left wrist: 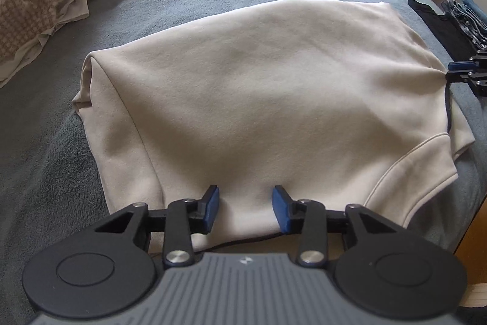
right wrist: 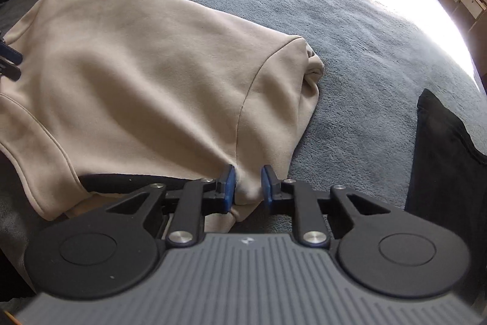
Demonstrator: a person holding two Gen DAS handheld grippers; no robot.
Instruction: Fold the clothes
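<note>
A beige sweatshirt (left wrist: pixel 243 99) is spread flat on a grey-blue blanket (left wrist: pixel 45 172), pretty much in the middle of the bed. Its near hem is straddled by the left gripper (left wrist: pixel 245 207), whose blue pads (left wrist: pixel 212 207) are parted with fabric lying loose between them, so nothing is being clamped there. Over on the right edge of the garment, a bunched fold is pinched between the pads of the right gripper (right wrist: pixel 247 188), and creases can be seen radiating from that spot. A heap of cream and checked laundry (left wrist: pixel 45 2) is left at the far left. A dark garment (right wrist: pixel 444 160) is laid on the right, next to some folded denim (left wrist: pixel 465 17).
</note>
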